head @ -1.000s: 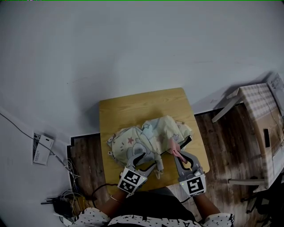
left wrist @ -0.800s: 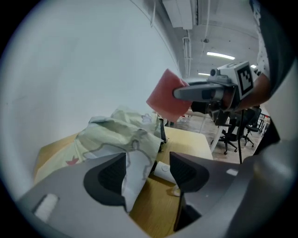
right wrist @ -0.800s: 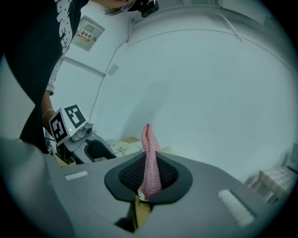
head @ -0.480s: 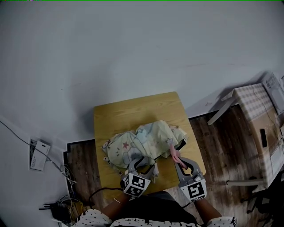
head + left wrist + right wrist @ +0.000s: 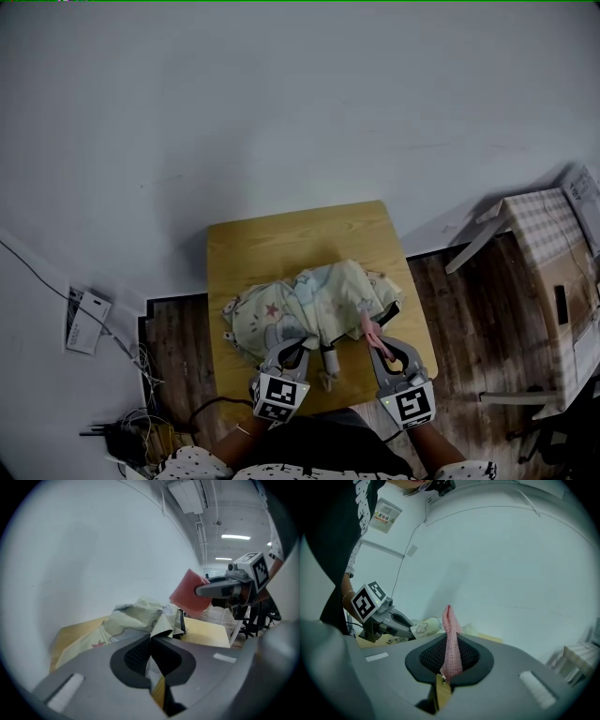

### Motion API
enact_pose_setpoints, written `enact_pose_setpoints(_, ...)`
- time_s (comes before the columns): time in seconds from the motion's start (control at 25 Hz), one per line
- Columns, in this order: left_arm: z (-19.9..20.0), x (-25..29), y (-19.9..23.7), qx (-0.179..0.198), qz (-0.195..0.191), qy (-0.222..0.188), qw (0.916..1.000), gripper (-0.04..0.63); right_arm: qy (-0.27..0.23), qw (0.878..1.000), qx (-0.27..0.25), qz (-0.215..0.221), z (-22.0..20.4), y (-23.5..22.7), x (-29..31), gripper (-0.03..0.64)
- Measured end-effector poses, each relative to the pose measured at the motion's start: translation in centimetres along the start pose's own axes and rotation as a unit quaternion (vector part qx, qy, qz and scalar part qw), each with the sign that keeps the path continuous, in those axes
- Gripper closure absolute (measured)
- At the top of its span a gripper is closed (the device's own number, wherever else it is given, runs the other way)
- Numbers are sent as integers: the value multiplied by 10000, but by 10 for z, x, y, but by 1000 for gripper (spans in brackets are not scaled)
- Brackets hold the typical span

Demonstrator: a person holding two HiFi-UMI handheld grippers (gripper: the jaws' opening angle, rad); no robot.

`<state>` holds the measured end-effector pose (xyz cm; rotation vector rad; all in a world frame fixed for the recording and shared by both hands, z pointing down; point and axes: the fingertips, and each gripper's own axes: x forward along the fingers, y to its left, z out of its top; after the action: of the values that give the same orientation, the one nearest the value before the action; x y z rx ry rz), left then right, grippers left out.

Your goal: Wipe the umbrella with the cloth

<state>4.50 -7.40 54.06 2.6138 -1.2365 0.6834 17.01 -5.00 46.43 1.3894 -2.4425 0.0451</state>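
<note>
Umbrella [image 5: 305,305] covers table's [image 5: 291,239] near half (far half open), cloth [image 5: 371,330] at its edge.

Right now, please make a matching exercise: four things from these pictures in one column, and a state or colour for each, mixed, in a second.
1 left gripper
2 right gripper
3 umbrella
4 table

a shut on pink cloth
b light wood
c shut on umbrella fabric
d crumpled, pale, patterned

Pairs: 1-c, 2-a, 3-d, 4-b.
The left gripper's jaws have just been closing, with fabric between them.
</note>
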Motion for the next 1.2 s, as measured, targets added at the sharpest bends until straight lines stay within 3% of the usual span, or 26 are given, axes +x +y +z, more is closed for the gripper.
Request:
enact_pose_setpoints(0.28,2,-31,35,-407,417,-433,9974,595,-196,9996,191,117,8,4,15,584)
enact_pose_setpoints(0.44,-11,-46,51,-855,482,-469,9941,595,-241,9992,316,90,17,4,26,584)
enact_pose_setpoints(0.6,-10,-59,63,-1167,293,-634,9907,595,-359,9986,384,0,28,12,42,584)
enact_pose_setpoints(0.84,-20,-73,87,-1434,99,-563,9880,595,-334,9990,289,108,50,39,67,584)
enact_pose_setpoints(1.2,-34,-83,104,-1432,-110,-603,9878,594,-380,9976,-226,537,77,79,116,584)
